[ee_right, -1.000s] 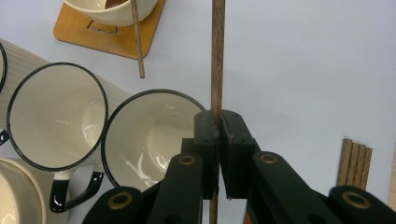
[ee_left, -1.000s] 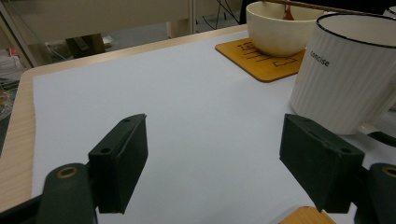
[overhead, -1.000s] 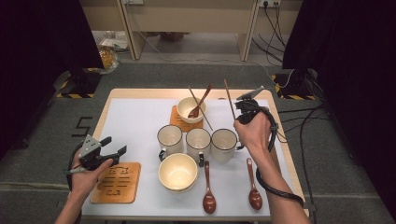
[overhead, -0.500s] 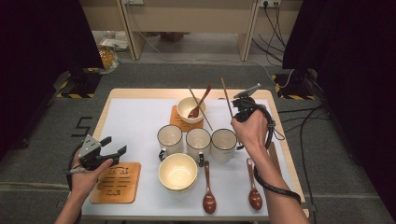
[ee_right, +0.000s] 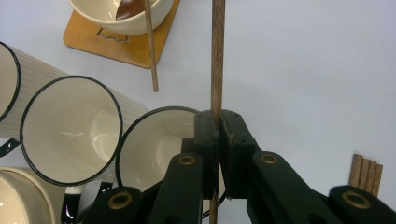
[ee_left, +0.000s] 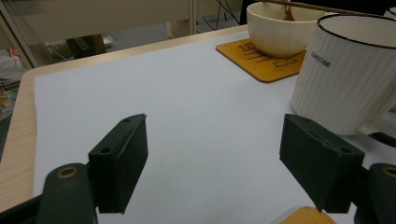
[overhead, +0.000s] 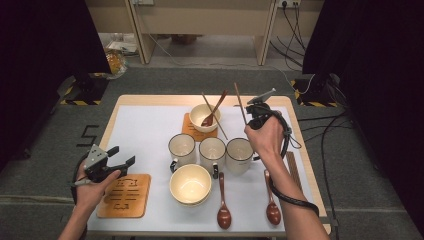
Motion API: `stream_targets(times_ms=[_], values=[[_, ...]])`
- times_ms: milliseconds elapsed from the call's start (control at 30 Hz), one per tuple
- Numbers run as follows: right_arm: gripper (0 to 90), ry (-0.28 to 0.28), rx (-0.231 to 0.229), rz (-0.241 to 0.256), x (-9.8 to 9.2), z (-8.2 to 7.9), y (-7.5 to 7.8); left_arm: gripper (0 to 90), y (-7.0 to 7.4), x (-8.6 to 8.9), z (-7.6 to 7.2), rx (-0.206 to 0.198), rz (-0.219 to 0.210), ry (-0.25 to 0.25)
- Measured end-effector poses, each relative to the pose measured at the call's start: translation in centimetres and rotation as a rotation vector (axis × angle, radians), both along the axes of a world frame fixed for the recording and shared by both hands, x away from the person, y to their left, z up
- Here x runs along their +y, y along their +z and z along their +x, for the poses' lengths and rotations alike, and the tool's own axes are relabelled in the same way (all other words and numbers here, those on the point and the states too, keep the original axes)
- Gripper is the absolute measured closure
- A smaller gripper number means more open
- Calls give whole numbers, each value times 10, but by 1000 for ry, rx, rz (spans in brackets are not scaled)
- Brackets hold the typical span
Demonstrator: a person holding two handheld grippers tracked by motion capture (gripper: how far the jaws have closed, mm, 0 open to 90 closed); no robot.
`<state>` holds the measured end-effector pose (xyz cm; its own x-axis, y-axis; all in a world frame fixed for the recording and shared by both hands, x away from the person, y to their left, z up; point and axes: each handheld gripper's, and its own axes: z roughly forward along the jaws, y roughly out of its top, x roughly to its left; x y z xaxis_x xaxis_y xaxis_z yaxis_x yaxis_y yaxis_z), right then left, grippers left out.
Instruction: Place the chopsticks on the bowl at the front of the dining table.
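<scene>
My right gripper hovers behind the right-hand mug and is shut on a dark wooden chopstick that points away toward the table's back. In the right gripper view the chopstick is clamped between the jaws of my right gripper, above that mug. A second chopstick and a brown spoon lean in the cream bowl on its coaster. My left gripper is open near the front left, with nothing between its jaws.
Three white mugs stand in a row, the left one and middle one included. In front lie an empty bowl and two spoons. A wooden coaster is front left. More chopsticks lie at the right edge.
My right gripper has shifted slightly to the left with the chopstick in it. The left gripper has stayed put.
</scene>
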<state>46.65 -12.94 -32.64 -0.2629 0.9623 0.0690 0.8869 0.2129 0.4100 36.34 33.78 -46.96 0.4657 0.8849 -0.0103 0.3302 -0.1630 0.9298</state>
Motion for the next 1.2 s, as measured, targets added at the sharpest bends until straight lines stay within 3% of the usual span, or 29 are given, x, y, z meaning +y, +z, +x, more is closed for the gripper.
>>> stream_targets(times_ms=[1200], values=[[858,14,-22,9,14,13,2,232,0,0,0,-2,-3,-1]])
